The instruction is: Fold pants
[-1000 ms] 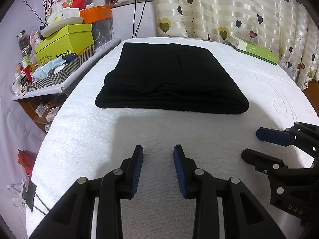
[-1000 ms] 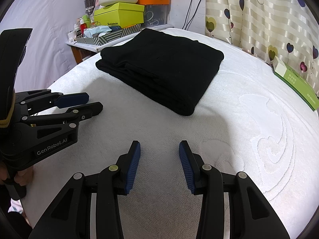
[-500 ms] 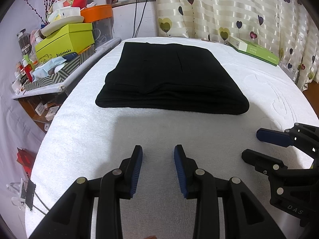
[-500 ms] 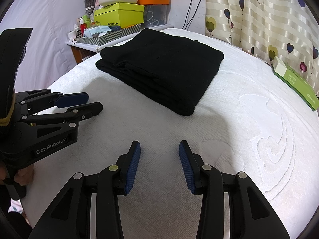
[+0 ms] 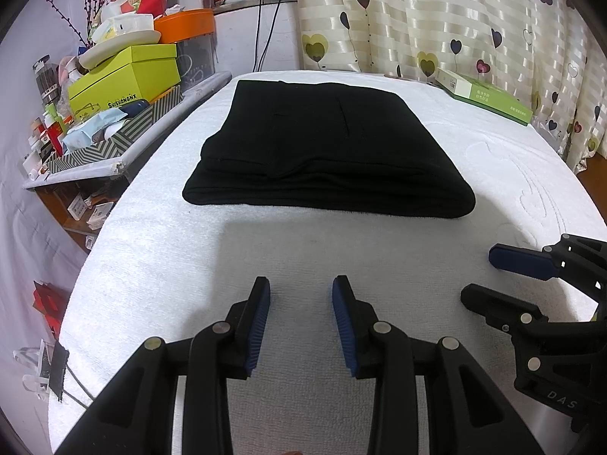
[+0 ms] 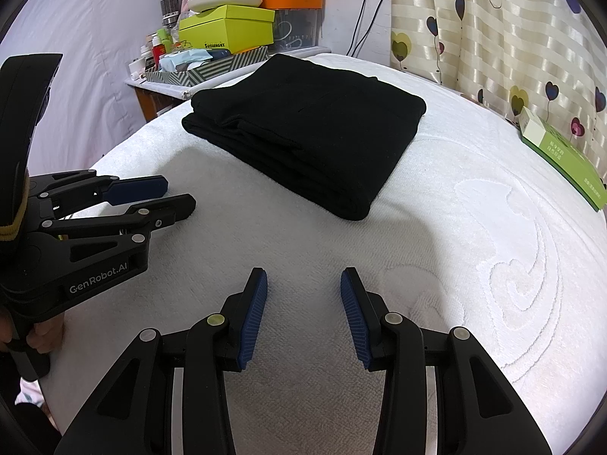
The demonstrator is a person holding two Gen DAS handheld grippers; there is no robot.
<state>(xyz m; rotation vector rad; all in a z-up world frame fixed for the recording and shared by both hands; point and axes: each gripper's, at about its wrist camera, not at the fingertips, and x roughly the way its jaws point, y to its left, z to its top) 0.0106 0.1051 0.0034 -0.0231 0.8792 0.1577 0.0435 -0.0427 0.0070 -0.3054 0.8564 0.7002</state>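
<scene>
We see one white bed (image 5: 159, 250) carrying one pair of black pants (image 5: 326, 151), folded into a flat stack at twelve o'clock, which we judge finished. Our two claws, left claw (image 5: 301, 318) and right claw (image 6: 303, 311), hover apart near six o'clock (both wide, empty), presumably withdrawn clear.

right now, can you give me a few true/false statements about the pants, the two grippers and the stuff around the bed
1. The black pants lie folded in a compact stack on the white bed cover. True.
2. The left gripper is clamped on the pants. False: it is open, over bare cover, short of them.
3. The right gripper is open and holds nothing. True.
4. A green box sits on top of the pants. False: it lies apart, near the curtain.
</scene>
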